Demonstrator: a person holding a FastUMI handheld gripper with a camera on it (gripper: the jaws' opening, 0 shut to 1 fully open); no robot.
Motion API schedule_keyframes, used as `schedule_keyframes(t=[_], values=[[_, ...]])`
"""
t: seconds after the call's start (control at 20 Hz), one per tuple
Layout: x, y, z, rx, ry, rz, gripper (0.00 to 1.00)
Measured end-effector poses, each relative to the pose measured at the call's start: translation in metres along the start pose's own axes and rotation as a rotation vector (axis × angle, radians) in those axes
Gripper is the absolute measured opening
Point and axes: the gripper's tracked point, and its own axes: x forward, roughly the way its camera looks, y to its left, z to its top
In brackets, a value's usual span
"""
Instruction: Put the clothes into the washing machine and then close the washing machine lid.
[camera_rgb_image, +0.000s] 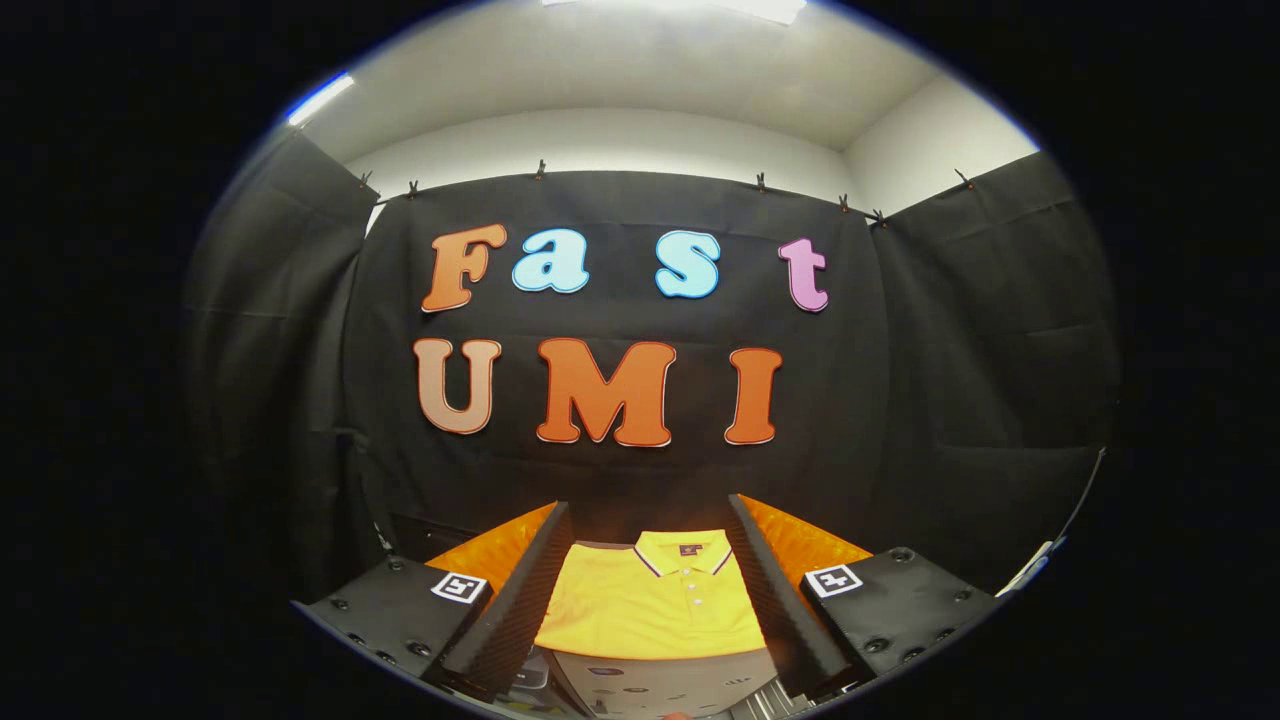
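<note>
Yellow polo shirt (650, 600) lies flat, collar away from the camera, on an orange tabletop (800, 540), seen in the gap between the two fingers. Gripper (645, 590) jaws stand wide open, holding nothing, touching nothing. Shirt's near hem sits by a pale appliance surface (660, 685) just below. Black cloth wall (940, 400) stands beyond, open room above the shirt.

A yellow polo shirt (655, 600) lies flat, collar away, on a grey surface (660, 680).
</note>
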Motion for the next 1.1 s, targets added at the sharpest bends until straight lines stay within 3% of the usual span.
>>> schedule_keyframes(t=[0.6,1.1], values=[[0.028,0.006,-0.004,-0.016,0.009,-0.037,1.00],[0.127,-0.040,-0.077,-0.007,0.196,-0.076,1.00]])
